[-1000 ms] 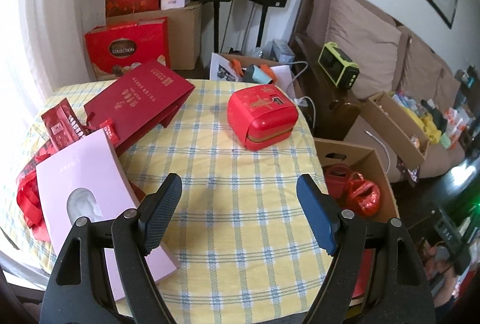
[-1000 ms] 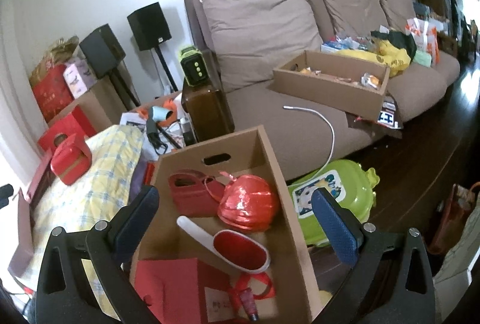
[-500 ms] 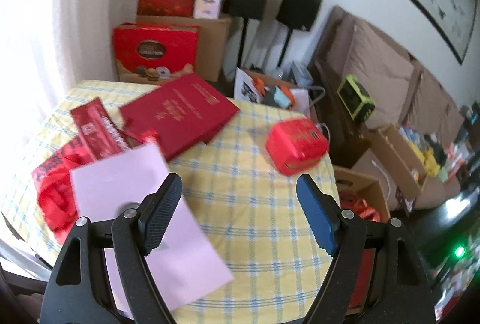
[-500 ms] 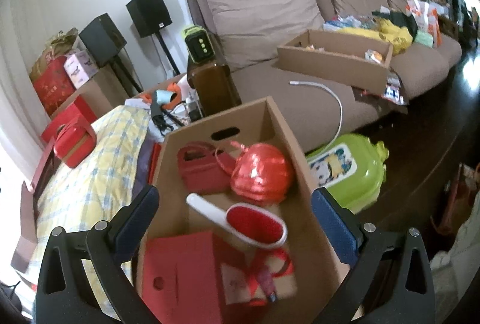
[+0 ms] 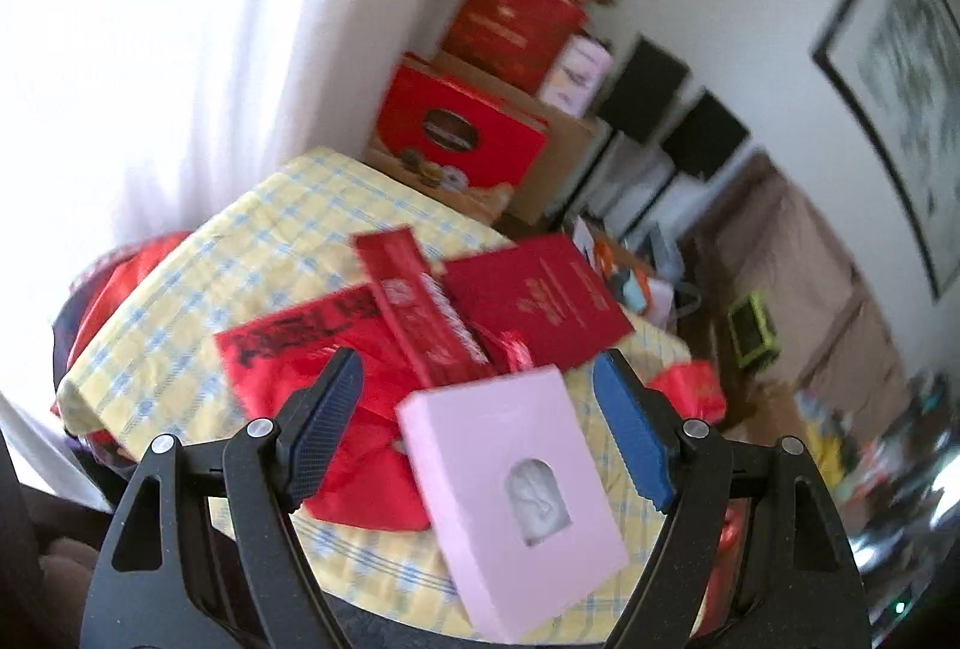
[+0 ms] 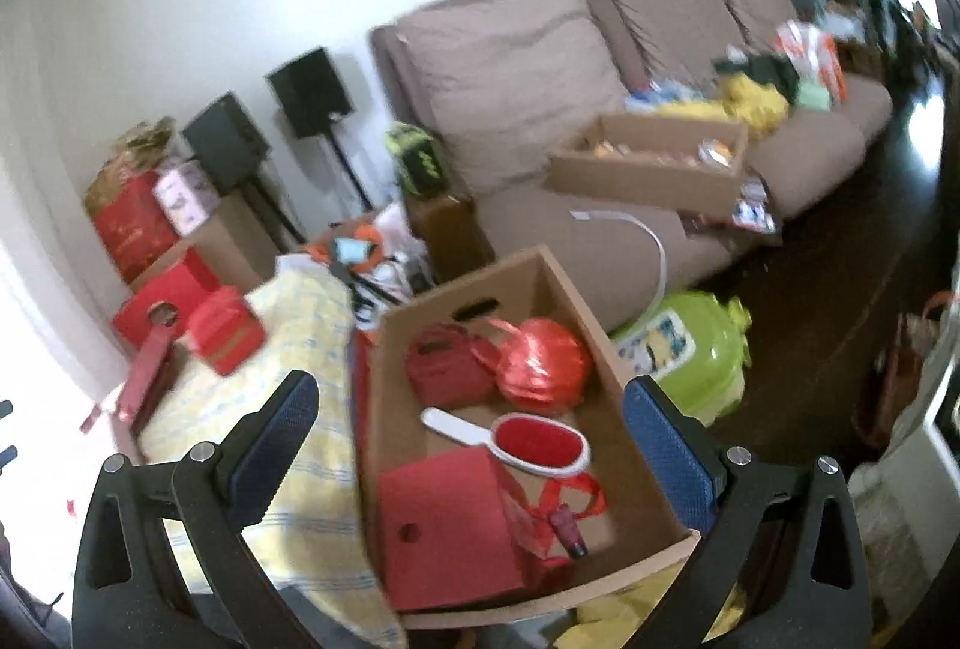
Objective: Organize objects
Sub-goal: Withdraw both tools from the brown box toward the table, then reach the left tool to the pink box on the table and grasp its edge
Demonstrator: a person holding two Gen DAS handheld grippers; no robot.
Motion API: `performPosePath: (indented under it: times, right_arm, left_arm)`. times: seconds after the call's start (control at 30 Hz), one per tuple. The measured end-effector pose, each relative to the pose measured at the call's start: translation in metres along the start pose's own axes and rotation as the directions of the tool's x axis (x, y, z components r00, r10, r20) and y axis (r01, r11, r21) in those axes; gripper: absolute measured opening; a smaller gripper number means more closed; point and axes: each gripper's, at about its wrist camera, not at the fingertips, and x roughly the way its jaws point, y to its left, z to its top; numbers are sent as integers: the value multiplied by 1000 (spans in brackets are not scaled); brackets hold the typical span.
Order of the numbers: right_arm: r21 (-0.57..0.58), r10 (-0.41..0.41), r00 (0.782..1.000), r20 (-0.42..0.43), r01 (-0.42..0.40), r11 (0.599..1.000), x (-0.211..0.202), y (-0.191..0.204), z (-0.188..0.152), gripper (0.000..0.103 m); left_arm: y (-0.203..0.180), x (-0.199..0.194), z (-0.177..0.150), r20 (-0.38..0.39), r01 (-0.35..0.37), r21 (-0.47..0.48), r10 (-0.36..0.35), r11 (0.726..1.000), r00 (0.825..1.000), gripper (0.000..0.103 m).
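Observation:
A pink flat box [image 5: 510, 493] with a small window lies on the yellow checked tablecloth [image 5: 198, 259], below and between the fingers of my open left gripper [image 5: 480, 433], which hovers above it and holds nothing. Behind it lie a red cloth [image 5: 354, 409], a long red packet [image 5: 420, 313] and a dark red flat box [image 5: 540, 307]. My right gripper [image 6: 468, 445] hangs open and empty over a cardboard box [image 6: 630, 367] that holds a red bag [image 6: 444, 511], a red-and-white brush [image 6: 528, 439], a red pouch [image 6: 444, 367] and a red lantern ball [image 6: 540, 361].
A red tin [image 6: 225, 328] sits on the table beside the cardboard box. Stacked red gift boxes [image 5: 456, 138] and two black speakers [image 6: 264, 120] stand by the wall. A brown sofa [image 6: 600, 108] carries another cardboard tray [image 6: 648, 169]. A green plastic case [image 6: 690, 349] lies on the dark floor.
The left gripper swung left across the table and rolled, so the pink box now lies between its fingers. The right gripper rose and drew back a little above the cardboard box. Both stayed open.

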Motion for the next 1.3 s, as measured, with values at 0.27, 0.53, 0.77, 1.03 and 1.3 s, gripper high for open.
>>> performPosePath:
  times: [0.27, 0.53, 0.77, 1.03, 1.3]
  right_arm:
    - [-129, 155, 988, -18, -156, 979, -40, 90, 20, 102]
    - [-426, 277, 941, -193, -334, 841, -46, 224, -27, 102]
    - [-453, 288, 895, -340, -425, 784, -15, 282, -75, 102]
    - [-562, 216, 869, -445, -459, 688, 20, 320, -136, 102]
    - [-636, 150, 860, -487, -467, 614, 56, 341, -174, 102]
  left_arm:
    - [57, -34, 30, 65, -18, -84, 24, 996, 998, 77]
    - [86, -44, 42, 35, -42, -101, 46, 994, 998, 87]
    - [86, -25, 38, -40, -90, -31, 89, 995, 995, 89]
    - [81, 15, 22, -194, -123, 48, 130, 991, 972, 89]
    - [61, 43, 5, -246, -83, 119, 110, 989, 963, 89]
